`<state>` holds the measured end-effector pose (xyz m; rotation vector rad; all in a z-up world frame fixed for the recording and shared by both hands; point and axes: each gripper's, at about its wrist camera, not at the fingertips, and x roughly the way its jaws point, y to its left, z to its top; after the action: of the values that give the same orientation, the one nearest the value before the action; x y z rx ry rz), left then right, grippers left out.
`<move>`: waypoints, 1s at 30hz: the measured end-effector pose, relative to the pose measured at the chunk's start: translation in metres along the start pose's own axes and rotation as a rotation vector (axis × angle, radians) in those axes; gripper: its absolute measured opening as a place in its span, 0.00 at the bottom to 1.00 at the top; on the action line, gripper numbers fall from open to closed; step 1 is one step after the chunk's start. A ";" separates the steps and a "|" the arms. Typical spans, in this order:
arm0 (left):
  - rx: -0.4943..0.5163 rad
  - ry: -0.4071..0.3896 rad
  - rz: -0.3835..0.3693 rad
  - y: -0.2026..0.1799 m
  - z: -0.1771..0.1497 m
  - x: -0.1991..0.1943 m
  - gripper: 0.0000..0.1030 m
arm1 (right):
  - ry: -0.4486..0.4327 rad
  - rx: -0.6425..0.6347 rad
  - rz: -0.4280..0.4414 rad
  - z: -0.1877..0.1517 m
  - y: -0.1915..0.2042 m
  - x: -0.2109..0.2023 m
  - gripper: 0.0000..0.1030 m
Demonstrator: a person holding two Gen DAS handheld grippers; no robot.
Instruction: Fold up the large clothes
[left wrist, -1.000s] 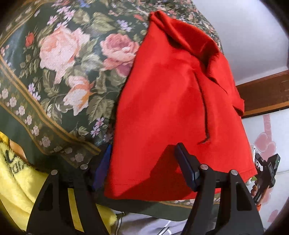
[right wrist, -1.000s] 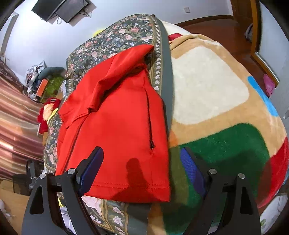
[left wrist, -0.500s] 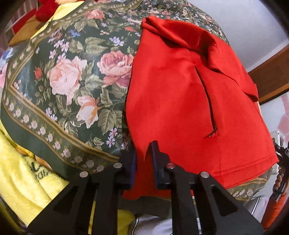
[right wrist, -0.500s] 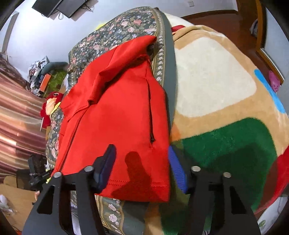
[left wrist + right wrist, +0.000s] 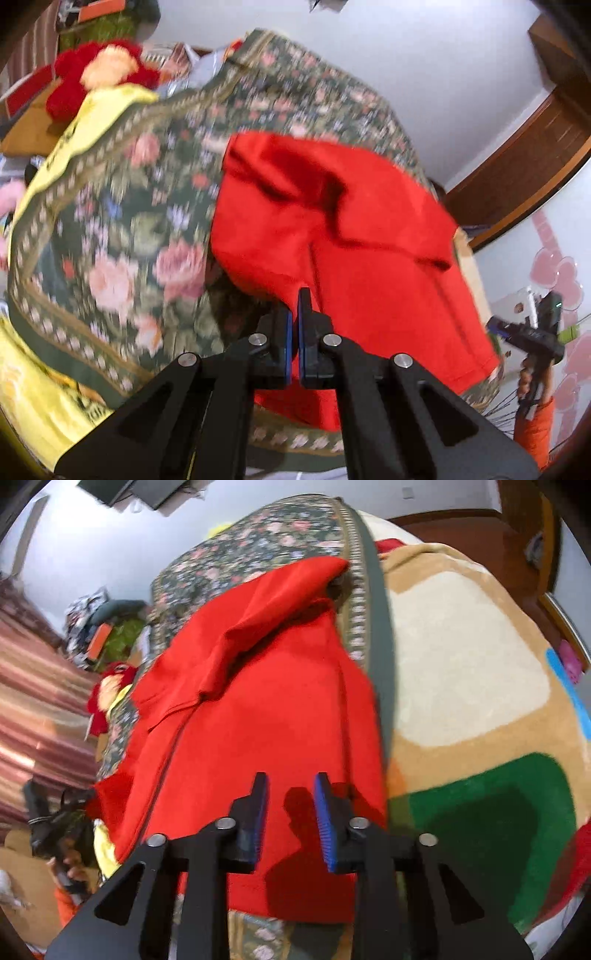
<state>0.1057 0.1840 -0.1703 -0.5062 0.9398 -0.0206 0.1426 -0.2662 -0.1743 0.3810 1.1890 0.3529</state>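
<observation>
Since the frame a second back, both sets of tongs have closed in: the left gripper (image 5: 294,317) from wide apart to pressed together, the right gripper (image 5: 290,805) from wide to a narrower gap. The left wrist view now sits higher over the bed, and a plush toy has come into it.

Left gripper: pointed steeply down, jaws pressed together on the near left edge of the red garment (image 5: 362,258). Cloth at the pinch is drawn up into a small peak; picture is smeared by motion.

Right gripper: pointed steeply down over the garment's near hem (image 5: 280,738). Blue pads stand partly apart with red cloth and their own shadow showing between them. I cannot tell whether the pads press on the cloth.

Garment position: one red garment, lying on the floral bedspread (image 5: 122,221), its right edge along the bedspread's grey border, next to the tan patterned blanket (image 5: 461,664). Upper part is rumpled in folds.

Count:
- grippers: 2
- red garments: 1
- floral bedspreads: 1
- tan blankets: 1
- red-and-cream plush toys (image 5: 99,77): 1, beyond the bedspread's far left corner
- yellow towels (image 5: 33,398): 1, under the bedspread's left edge
</observation>
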 end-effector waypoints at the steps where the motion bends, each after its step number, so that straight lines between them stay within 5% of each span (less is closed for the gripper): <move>1: 0.007 -0.013 -0.002 -0.003 0.006 -0.002 0.01 | 0.000 0.012 -0.014 0.001 -0.004 0.001 0.40; 18: 0.006 -0.087 -0.032 -0.012 0.059 0.008 0.01 | 0.075 0.010 -0.032 0.048 -0.019 0.043 0.41; 30: -0.013 -0.062 -0.045 -0.012 0.060 0.025 0.01 | 0.147 0.014 0.085 0.020 -0.033 0.028 0.47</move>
<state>0.1695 0.1922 -0.1555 -0.5368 0.8684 -0.0394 0.1727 -0.2846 -0.2069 0.4241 1.3216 0.4526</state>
